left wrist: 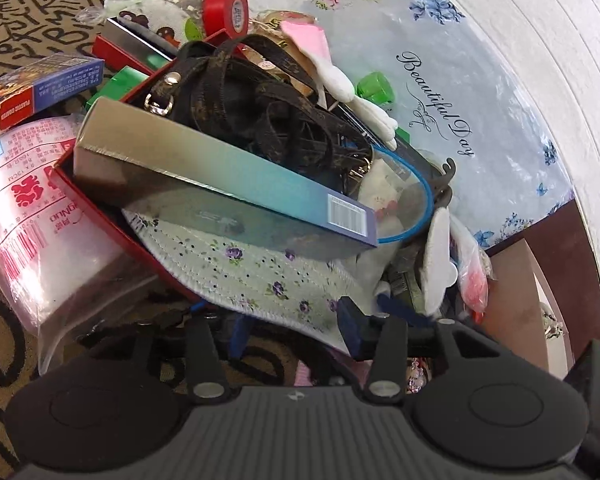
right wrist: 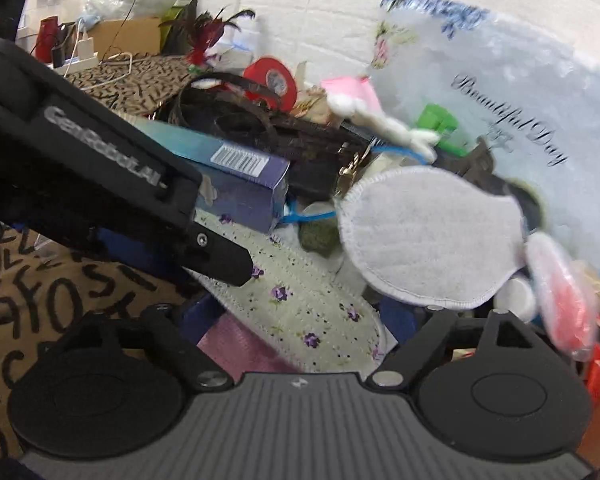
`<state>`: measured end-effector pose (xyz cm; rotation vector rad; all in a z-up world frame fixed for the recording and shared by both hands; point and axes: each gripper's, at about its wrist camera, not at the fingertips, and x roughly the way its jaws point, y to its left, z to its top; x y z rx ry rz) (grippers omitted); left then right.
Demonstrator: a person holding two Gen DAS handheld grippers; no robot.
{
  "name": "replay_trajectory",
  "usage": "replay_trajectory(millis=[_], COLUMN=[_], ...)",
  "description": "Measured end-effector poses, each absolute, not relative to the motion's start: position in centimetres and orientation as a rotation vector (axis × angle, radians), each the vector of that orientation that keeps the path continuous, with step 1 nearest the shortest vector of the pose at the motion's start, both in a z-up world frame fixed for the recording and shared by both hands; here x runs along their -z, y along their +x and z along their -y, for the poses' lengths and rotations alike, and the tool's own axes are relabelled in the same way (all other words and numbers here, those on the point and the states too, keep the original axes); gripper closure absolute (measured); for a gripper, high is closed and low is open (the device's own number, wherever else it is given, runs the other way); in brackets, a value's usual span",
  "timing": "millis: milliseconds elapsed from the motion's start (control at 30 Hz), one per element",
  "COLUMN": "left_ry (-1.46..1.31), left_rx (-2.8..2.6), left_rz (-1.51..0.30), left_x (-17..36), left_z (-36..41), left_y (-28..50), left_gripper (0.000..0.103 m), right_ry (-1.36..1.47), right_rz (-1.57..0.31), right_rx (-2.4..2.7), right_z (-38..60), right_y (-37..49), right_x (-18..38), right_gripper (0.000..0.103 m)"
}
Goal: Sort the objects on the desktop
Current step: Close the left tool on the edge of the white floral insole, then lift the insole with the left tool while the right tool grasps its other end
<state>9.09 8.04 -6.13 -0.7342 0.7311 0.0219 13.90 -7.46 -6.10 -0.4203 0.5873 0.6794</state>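
Note:
A red box (left wrist: 100, 208) holds a heap: a teal-to-purple gradient carton (left wrist: 228, 184), a black strap bag (left wrist: 260, 108), a red tape roll (left wrist: 226, 8) and a white-pink plush (left wrist: 332, 68). A floral insole (left wrist: 260, 276) sticks out of the heap toward my left gripper (left wrist: 296, 328), whose blue fingers sit wide apart on either side of its near end. My right gripper (right wrist: 304, 320) is open beside the same floral insole (right wrist: 300, 304); a white round pad (right wrist: 428, 236) lies just in front. The left gripper's black body (right wrist: 100, 176) crosses the right view's left side.
A deck-of-cards box (left wrist: 40, 88) and a printed zip-bag pack (left wrist: 32, 216) lie left of the red box on the lettered cloth (left wrist: 20, 20). A floral plastic sheet reading "Beautiful Day" (left wrist: 440, 92) covers the right. A brown cabinet edge (left wrist: 516, 304) is at lower right.

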Motion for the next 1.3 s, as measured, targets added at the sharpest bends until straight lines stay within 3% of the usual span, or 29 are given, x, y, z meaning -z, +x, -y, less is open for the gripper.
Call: replay_trajectory(millis=[33, 133, 200, 233, 333, 500, 533, 567, 633, 1000, 1067, 1133, 1167, 1233, 1300], left_ry=[-0.737, -0.739, -0.718, -0.702, -0.666, -0.619, -0.613, -0.605, -0.587, -0.499, -0.521, -0.523, -0.522, -0.556, -0.583], left_rx=[-0.025, -0.014, -0.001, 0.01, 0.06, 0.101, 0.119, 0.142, 0.184, 0.276, 0.238, 0.148, 0.099, 0.075, 0.074], left_rz=[-0.727, -0.739, -0.753, -0.759, -0.782, -0.77, -0.773, -0.777, -0.787, -0.857, -0.853, -0.83, -0.819, -0.812, -0.819], left_x=[6.2, 6.2, 6.3, 6.4, 6.2, 5.7, 5.5, 5.3, 5.1, 5.4, 5.6, 5.8, 5.7, 6.1, 6.4], left_z=[-8.2, -8.3, -8.1, -7.9, -7.3, -6.2, -6.1, -6.1, -6.4, -7.6, -7.8, -7.9, -8.0, -8.4, -8.7], left_y=[9.0, 8.9, 8.8, 8.7, 8.2, 7.0, 6.8, 6.6, 6.2, 5.4, 5.5, 5.6, 5.6, 5.7, 5.7], left_gripper=[0.056, 0.061, 0.067, 0.072, 0.08, 0.089, 0.089, 0.089, 0.089, 0.087, 0.079, 0.059, 0.055, 0.054, 0.058], right_ry=[-0.422, -0.457, -0.463, -0.459, -0.449, -0.414, -0.409, -0.411, -0.411, -0.385, -0.382, -0.365, -0.364, -0.356, -0.353], right_rz=[-0.594, -0.565, -0.56, -0.565, -0.602, -0.572, -0.557, -0.541, -0.512, -0.607, -0.614, -0.627, -0.636, -0.664, -0.649], right_rx=[-0.687, -0.698, -0.718, -0.732, -0.771, -0.747, -0.727, -0.705, -0.694, -0.795, -0.782, -0.772, -0.78, -0.819, -0.831], right_z=[7.6, 8.2, 8.7, 9.0, 9.6, 10.4, 10.6, 10.8, 11.1, 9.9, 9.5, 9.4, 9.4, 9.3, 9.2], right_y=[13.4, 10.8, 8.8, 7.8, 4.9, 2.9, 3.1, 3.4, 3.8, 5.8, 5.7, 5.2, 4.8, 3.8, 2.3], right_x=[6.0, 5.6, 5.4, 5.2, 5.4, 5.2, 4.9, 4.5, 3.9, 5.7, 6.4, 6.3, 6.1, 6.1, 6.2], right_gripper=[0.044, 0.063, 0.07, 0.078, 0.083, 0.081, 0.074, 0.055, 0.043, 0.038, 0.038, 0.039, 0.04, 0.049, 0.049])
